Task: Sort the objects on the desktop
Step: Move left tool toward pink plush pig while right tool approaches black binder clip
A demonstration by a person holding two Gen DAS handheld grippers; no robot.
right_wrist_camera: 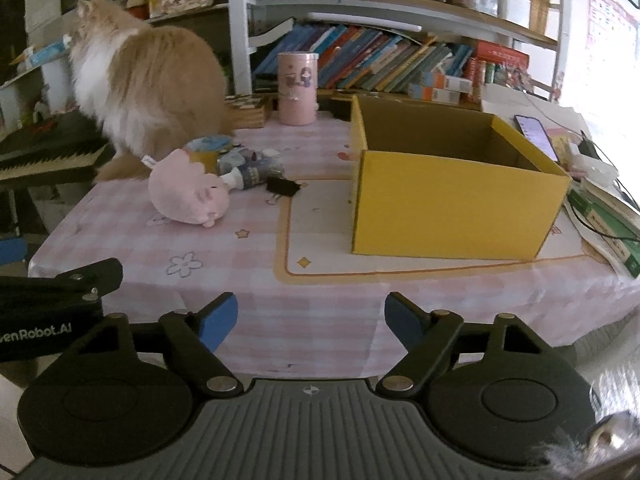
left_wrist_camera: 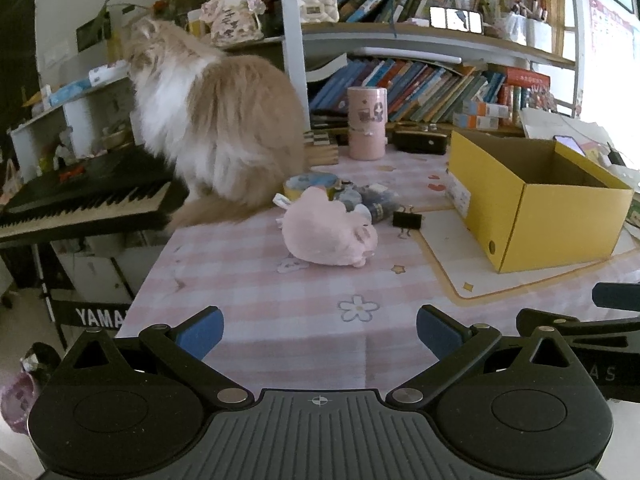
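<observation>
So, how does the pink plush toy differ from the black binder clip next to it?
The pink plush toy is soft, rounded and pale pink, while the black binder clip is hard, angular and black. The plush toy is clearly the larger of the two. The plush toy lies nearer the front table edge; the binder clip lies closer to the yellow box. Both rest on the tablecloth, untouched by either gripper.

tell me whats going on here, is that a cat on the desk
Yes, a fluffy cat sits at the desk's far left corner, facing away. Both tools, left and right, hover open at the near edge, holding nothing. The sorting has not visibly started: the yellow box looks empty, and the pink plush, binder clip and small clutter lie loose beside it.
</observation>
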